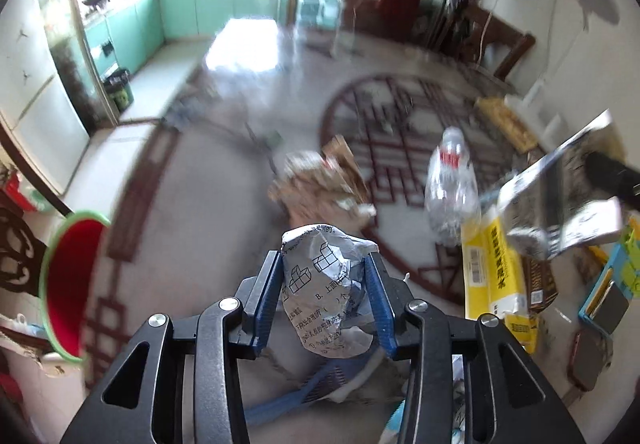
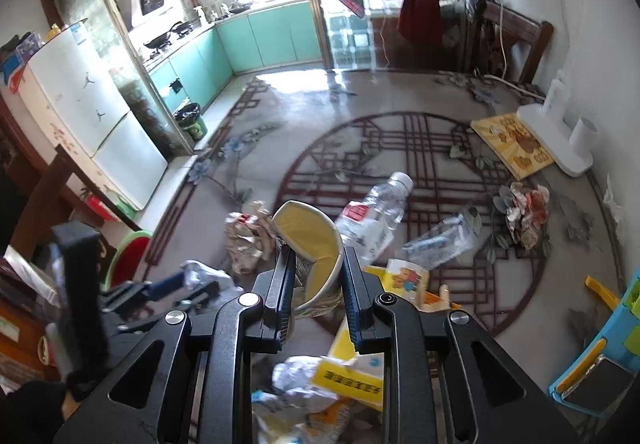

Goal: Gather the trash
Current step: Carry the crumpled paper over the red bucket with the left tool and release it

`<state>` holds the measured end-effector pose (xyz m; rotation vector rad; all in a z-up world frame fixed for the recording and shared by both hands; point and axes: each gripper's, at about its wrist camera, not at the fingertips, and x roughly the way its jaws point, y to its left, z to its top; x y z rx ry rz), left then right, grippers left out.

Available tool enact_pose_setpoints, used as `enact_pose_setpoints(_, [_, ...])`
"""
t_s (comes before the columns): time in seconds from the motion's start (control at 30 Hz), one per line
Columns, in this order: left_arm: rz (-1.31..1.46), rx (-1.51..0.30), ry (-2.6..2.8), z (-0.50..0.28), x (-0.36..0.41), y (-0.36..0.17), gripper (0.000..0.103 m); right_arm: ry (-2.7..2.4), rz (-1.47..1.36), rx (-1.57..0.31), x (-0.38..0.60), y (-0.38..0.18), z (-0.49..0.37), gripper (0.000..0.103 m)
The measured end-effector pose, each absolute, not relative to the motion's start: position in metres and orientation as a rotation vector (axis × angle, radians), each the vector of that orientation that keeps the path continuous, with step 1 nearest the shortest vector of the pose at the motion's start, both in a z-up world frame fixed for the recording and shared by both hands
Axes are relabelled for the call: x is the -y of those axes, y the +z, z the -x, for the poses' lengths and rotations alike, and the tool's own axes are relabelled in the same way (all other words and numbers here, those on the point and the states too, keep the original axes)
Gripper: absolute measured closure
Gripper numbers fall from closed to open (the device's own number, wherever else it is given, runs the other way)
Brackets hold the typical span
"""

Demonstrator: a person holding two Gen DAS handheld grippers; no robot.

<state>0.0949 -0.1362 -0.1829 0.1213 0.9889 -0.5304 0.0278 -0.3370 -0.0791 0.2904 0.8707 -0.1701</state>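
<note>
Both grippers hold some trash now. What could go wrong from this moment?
1. The left gripper pinches a loose paper ball only at its sides; it may slip out on the way to the red bin.
2. The right gripper squeezes a bent carton near one end; it could twist free.
3. Bottles and paper lie on the rug below, so a dropped piece could roll away.

- A crumpled printed paper ball is clamped between blue pads, above the floor.
- A flattened carton, yellow inside, is pinched upright.
- A clear bottle with a red label lies on the rug's round pattern; a crushed bottle lies beside it.
- Crumpled brown paper lies near the rug's left edge.
</note>
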Motion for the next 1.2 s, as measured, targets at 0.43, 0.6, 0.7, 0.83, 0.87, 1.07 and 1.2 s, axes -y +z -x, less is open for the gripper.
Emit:
enact_pose_setpoints(0.43, [-0.058,-0.843,-0.382,-0.134,-0.002,-0.111,0.063,-0.054,-0.231,-0.853,0.231,-0.073,-0.076,0.081])
enact_pose_setpoints(0.6, [-0.04,-0.849,-0.314,-0.153,-0.058,-0.114,0.063,-0.008,-0.211,-0.868,0.189,-0.079,-0.1,0.081])
enact_pose_setpoints(0.7, [-0.031,-0.861,-0.271,-0.161,-0.088,-0.122,0.063,0.02,-0.205,-0.889,0.166,-0.087,-0.113,0.081])
enact_pose_setpoints(0.83, [-0.017,-0.891,-0.196,-0.176,-0.133,-0.138,0.063,0.081,-0.187,-0.928,0.132,-0.106,-0.134,0.081])
enact_pose_setpoints(0.87, [-0.017,-0.899,-0.177,-0.178,-0.142,-0.143,0.063,0.098,-0.183,-0.938,0.123,-0.111,-0.139,0.081])
enact_pose_setpoints(1.07, [0.007,-0.971,-0.098,-0.194,-0.188,-0.178,0.063,0.181,-0.176,-0.999,0.083,-0.143,-0.171,0.081])
enact_pose_setpoints(1.2, [0.017,-1.001,-0.085,-0.204,-0.201,-0.193,0.063,0.204,-0.17,-1.025,0.064,-0.156,-0.188,0.081])
